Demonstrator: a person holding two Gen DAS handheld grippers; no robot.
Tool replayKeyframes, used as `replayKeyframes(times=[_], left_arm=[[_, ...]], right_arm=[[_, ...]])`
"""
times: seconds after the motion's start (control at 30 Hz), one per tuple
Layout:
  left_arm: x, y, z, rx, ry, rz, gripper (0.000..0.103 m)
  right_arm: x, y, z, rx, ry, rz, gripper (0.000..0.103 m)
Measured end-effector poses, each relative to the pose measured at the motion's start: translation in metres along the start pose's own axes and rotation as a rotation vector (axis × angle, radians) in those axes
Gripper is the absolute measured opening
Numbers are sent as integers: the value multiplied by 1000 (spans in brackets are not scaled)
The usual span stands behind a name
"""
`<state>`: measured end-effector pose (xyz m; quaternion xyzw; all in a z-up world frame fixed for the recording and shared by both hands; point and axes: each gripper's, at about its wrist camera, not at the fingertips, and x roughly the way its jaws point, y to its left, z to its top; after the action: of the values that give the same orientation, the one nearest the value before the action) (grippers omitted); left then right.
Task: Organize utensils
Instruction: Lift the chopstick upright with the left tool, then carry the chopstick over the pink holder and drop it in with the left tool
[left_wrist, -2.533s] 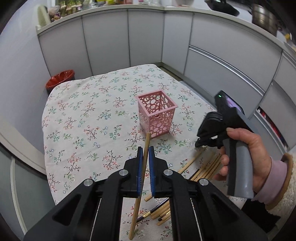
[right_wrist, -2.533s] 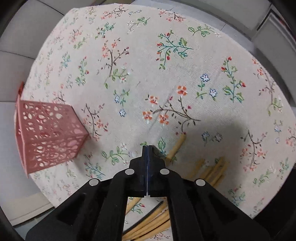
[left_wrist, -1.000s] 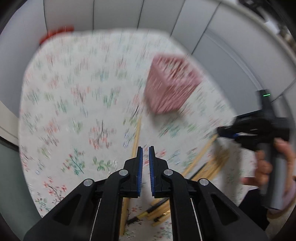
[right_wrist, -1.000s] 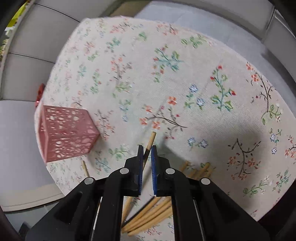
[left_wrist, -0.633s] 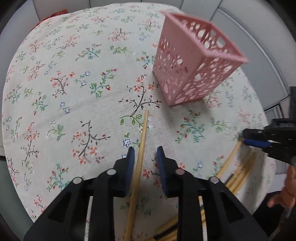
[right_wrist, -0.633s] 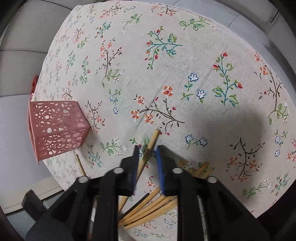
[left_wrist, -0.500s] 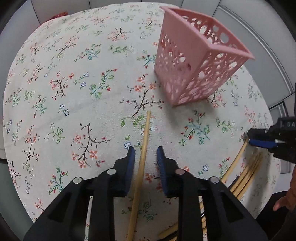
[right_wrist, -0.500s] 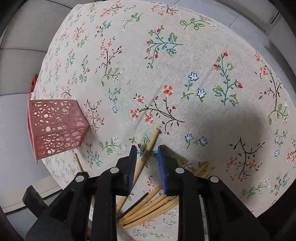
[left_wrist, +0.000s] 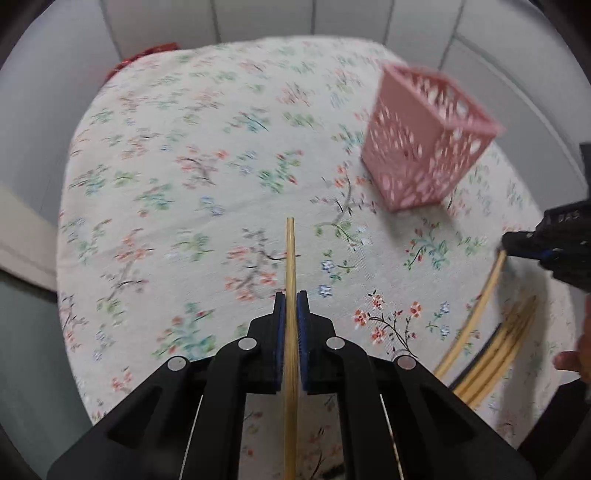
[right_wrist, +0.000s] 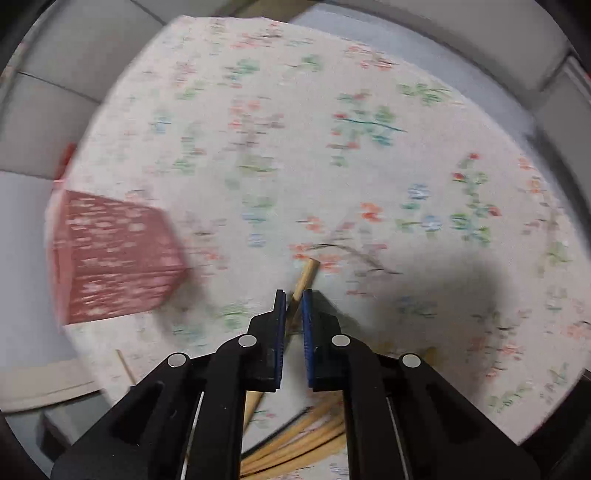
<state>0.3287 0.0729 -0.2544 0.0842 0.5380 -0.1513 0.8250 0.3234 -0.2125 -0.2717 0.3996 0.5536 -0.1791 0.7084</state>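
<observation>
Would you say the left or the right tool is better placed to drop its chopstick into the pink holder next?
Probably left. The left tool grips its chopstick centred and straight. The pink holder stands just ahead. The right tool clamps its chopstick askew.

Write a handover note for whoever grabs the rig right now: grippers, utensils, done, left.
Left gripper: shut on one wooden chopstick, tip pointing toward the far side of the table.
Right gripper: jaws closing, with a second chopstick between them near its upper end.
Pink holder: upright on the floral tablecloth; no utensil visible in it, though the view is blurred.
Remaining pile: several chopsticks, one dark, on the cloth at the near edge.
Done: none seen binned. Left: drop both sticks in the holder, then clear the pile.
</observation>
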Motion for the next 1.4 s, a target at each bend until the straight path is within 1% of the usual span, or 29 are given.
replayKeyframes(times=[0.07,0.17,0.2,0.23,0.33,0.4,0.57,0.7,0.8,0.97,1.03,1.2,1.27,1.4], left_arm=[[-19,8,-4,-31,-44,-12,6],[-53,14,-1,-62,-117,-30,6],[-61,14,8,-68,-133,-33,6],[-72,13,9,-72,-160,-36,6],[-105,4,5,-76,-235,-31,6],[-117,-2,5,-81,-272,-30,6],[-168,-26,-6,-75,-385,-9,6],[-202,-44,-4,-48,-446,3,6],[-222,-56,2,-27,-480,-4,6],[-239,-67,13,-31,-510,-9,6],[-242,-70,19,-32,-508,-11,6],[-250,-75,46,-56,-542,-8,6],[-252,-76,63,-70,-560,-21,6],[-252,-82,92,-75,-600,-18,6]], right_arm=[[-13,9,-3,-54,-39,25,7],[-41,25,-15,-162,-111,56,7],[-52,29,-19,-198,-133,65,7],[-60,31,-25,-226,-154,72,7],[-92,32,-48,-339,-246,113,7],[-114,32,-64,-421,-310,155,7],[-160,30,-81,-558,-392,242,5],[-187,27,-85,-596,-436,268,4],[-210,23,-88,-620,-483,279,4],[-237,16,-83,-633,-548,289,4],[-245,15,-78,-629,-568,299,4],[-267,15,-59,-614,-623,328,4],[-274,18,-48,-602,-647,350,4],[-284,25,-28,-587,-692,386,4]])
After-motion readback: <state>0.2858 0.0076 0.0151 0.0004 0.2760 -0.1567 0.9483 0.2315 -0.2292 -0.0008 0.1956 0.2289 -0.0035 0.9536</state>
